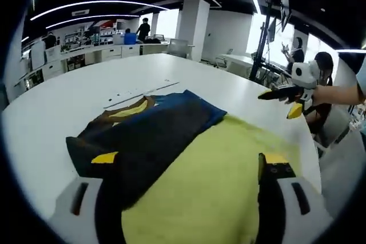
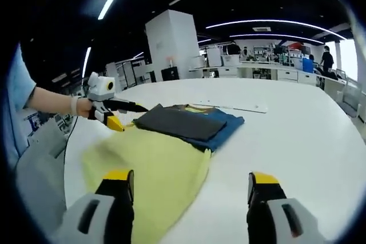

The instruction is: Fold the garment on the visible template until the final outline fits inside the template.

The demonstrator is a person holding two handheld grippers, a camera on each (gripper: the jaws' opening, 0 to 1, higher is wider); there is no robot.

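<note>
Nearest my left gripper's camera, a soft yellow fabric sheet [image 1: 211,181] spreads between my left gripper [image 1: 186,167] and its yellow-tipped fingers, which stand spread wide with nothing pinched. I take this yellow sheet to be the template, though I cannot be sure.

Lying partly across its far edge is the garment [image 1: 154,132], a dark charcoal panel over blue cloth with a brown and yellow collar area showing at the far side. It sits on a wide, round-edged white desk [image 1: 68,101] in an open office. My right gripper [image 1: 286,95] hangs in the air to the right of the cloth in the left gripper view, held in a hand.

In the right gripper view, my right gripper [image 2: 189,184] hovers above the near corner of the yellow sheet, fingers spread apart and holding nothing. The garment is already folded into a compact rectangle, well away from the camera, resting across the sheet's far edge.

My judgement: the folding looks mostly done, but part of the garment overhangs the yellow sheet onto bare desk, so it probably needs shifting onto the sheet or another fold.

I see no containers on the desk.
</note>
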